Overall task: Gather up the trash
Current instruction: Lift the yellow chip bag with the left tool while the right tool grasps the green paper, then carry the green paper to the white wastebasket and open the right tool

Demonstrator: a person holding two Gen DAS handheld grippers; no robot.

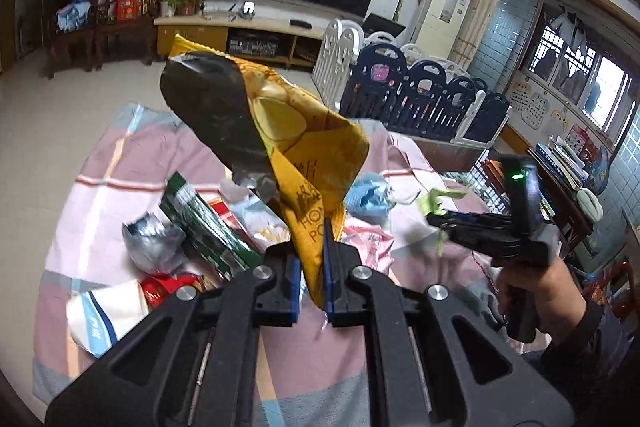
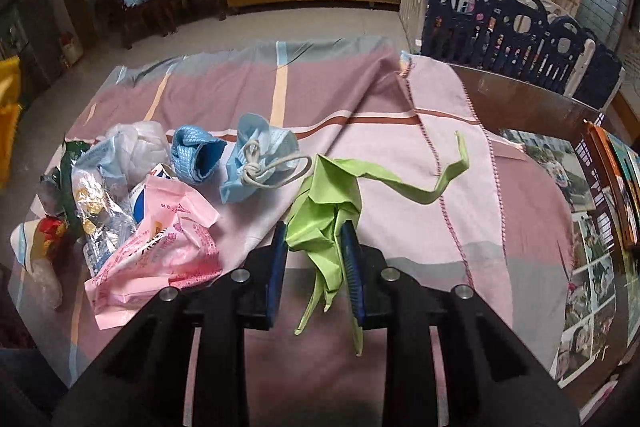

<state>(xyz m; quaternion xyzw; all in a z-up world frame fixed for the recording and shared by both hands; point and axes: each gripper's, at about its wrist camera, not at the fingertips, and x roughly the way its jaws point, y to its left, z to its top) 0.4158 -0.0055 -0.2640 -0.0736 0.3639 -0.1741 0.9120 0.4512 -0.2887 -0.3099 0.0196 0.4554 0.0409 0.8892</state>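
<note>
Left gripper (image 1: pixel 311 263) is pinching one yellow chip bag (image 1: pixel 304 131) above the pink cloth (image 2: pixel 400 167). Right gripper (image 2: pixel 316 259) is clamping one green paper scrap (image 2: pixel 324 215), seemingly lifted off it. Two blue masks (image 2: pixel 256 163) and one pink wrapper (image 2: pixel 160 247) are lying left of it.

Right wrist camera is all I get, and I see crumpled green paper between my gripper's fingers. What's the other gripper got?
Observer: The left gripper is shut on a yellow chip bag, held up above the cloth.
Operator: Is the bag open?
Observer: Yes. Its open end points up and away from the gripper, showing a dark silvery inside.
Operator: Can you see my gripper from over there?
Observer: Yes. The right gripper is at the right of the left wrist view, with the green paper at its tip and a hand around its handle.
</note>
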